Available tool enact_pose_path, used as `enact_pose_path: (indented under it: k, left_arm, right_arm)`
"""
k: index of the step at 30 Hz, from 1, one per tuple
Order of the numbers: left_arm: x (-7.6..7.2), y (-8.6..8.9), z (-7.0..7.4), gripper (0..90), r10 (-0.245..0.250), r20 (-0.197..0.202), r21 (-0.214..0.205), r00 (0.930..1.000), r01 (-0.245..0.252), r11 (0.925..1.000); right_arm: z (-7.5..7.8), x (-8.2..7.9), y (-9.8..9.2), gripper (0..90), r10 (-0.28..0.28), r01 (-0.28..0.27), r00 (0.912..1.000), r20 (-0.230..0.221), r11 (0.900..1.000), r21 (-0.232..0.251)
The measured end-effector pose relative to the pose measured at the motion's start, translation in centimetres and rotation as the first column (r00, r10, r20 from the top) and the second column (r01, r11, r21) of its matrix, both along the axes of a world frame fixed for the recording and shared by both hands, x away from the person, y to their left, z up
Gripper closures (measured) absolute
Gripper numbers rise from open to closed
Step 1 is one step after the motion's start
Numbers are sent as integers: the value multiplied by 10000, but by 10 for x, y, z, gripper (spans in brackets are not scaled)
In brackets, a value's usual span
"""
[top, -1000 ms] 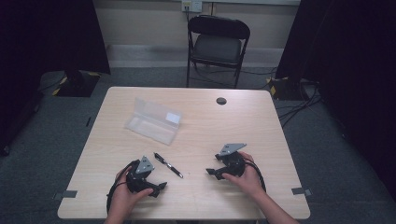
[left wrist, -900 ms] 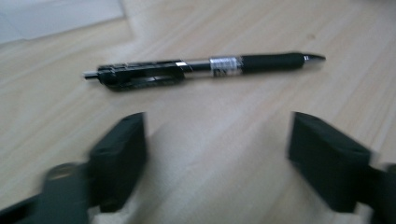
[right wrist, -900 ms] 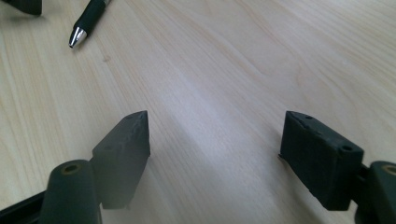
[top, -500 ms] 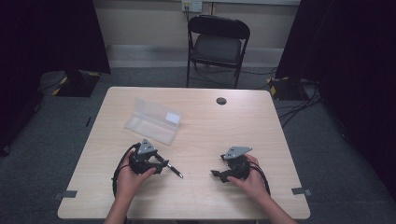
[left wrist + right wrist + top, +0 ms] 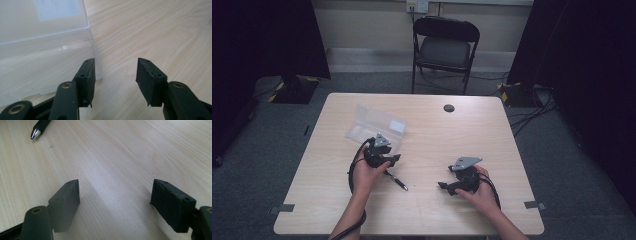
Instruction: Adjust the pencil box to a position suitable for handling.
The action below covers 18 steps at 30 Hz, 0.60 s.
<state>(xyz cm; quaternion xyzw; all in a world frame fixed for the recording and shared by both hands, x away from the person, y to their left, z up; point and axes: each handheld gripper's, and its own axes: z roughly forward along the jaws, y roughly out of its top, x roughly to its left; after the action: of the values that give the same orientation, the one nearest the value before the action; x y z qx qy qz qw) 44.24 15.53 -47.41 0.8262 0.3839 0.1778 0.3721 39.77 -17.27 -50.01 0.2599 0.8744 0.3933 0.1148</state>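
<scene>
Nearest the bottom edge of the high view, my right gripper (image 5: 447, 186) sits low on the table (image 5: 522, 165), lower right of centre. Its jaws stand wide apart with bare wood between them; plenty of free tabletop on its far side and toward the right rim.

The black pen (image 5: 396, 180) lies on the wood left of that gripper, tip toward lower right, nothing touching it. In the right gripper view its silver tip (image 5: 35, 133) shows at upper left, well apart from the jaws.

My left gripper (image 5: 391, 161) is left of centre, just above the pen. Its jaws have just been closing and now stand partly apart, nothing between them. In the left gripper view the left fingertip (image 5: 88, 72) is just beside the corner edge of the clear plastic case (image 5: 45, 47); I cannot tell if it touches.

Beyond the case (image 5: 377, 126), open table runs to the far rim, with a small dark disc (image 5: 449, 108) near it. Behind that stands a folding chair (image 5: 446, 47).
</scene>
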Motion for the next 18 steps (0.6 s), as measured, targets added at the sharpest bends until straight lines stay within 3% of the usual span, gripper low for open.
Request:
enact_pose_path:
  k: [3,6,7,8,9,11,14,15,18]
  left_arm:
    - [7,-2,-1,513,176,72,-86,9998,-175,9998]
    - [12,-5,-1,554,191,189,108,9996,-193,9998]
    - [14,-6,-2,562,283,119,153,9995,-285,9995]
    - [15,-5,-2,564,195,129,452,9997,-201,9988]
    - [16,-8,-4,573,394,52,199,9992,-395,9990]
    - [17,-7,-6,605,340,-43,157,9994,-339,9993]
    - [19,-10,-10,656,437,-69,383,9990,-435,9983]
    - [20,-10,-9,690,117,-238,708,9996,-100,9974]
    - [19,-14,-10,762,318,-428,536,9986,-295,9981]
  right_arm:
    - [0,0,0,228,-10,10,10000,-6,10000,1]
    - [0,0,0,229,-4,4,10000,1,10000,-1]
    - [0,0,0,228,-3,3,10000,1,10000,-1]
    - [0,0,0,228,-4,4,10000,-5,10000,-3]
    - [0,0,0,228,-4,4,10000,-7,10000,-2]
    - [0,0,0,228,-5,5,10000,-2,10000,-3]
    - [0,0,0,229,-12,12,10000,-6,10000,1]
    - [0,0,0,228,-10,10,10000,-2,10000,-2]
    - [0,0,0,229,-13,13,10000,-2,10000,1]
